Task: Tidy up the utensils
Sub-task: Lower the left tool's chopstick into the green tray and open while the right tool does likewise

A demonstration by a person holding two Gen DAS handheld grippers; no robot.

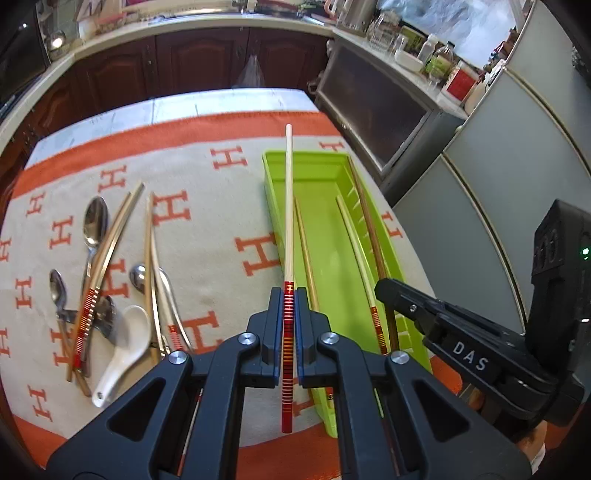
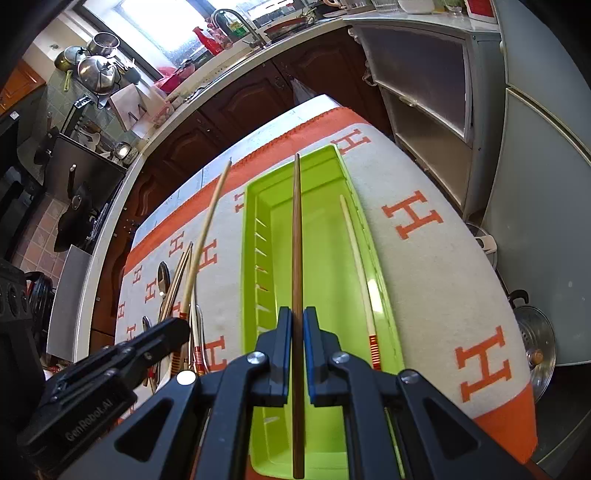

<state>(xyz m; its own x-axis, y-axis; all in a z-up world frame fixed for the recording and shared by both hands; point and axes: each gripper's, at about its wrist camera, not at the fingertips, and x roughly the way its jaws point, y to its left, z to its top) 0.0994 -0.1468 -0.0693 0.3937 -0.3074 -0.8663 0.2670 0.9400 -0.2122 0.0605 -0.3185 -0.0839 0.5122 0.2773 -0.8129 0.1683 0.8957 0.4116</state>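
Chopsticks gripped above a green tray

Chopsticks are clamped in both grippers: a red-banded pale chopstick [image 1: 288,221] in the left gripper [image 1: 288,295], a dark wooden chopstick [image 2: 297,258] in the right gripper [image 2: 297,314], held over the lime-green tray [image 2: 251,229]. Beneath is spread an orange-bordered H-patterned cloth [image 2: 424,258]; spoons [image 1: 94,225] are heaped left. Dark wooden cabinets [image 1: 207,59] are seen beyond.

Blanket [image 1: 207,221] between utensil pile [image 1: 103,295] and tray [image 1: 332,221] lies bare.

Sunlit window [image 2: 155,22], dark wooden cabinets [image 1: 207,59]
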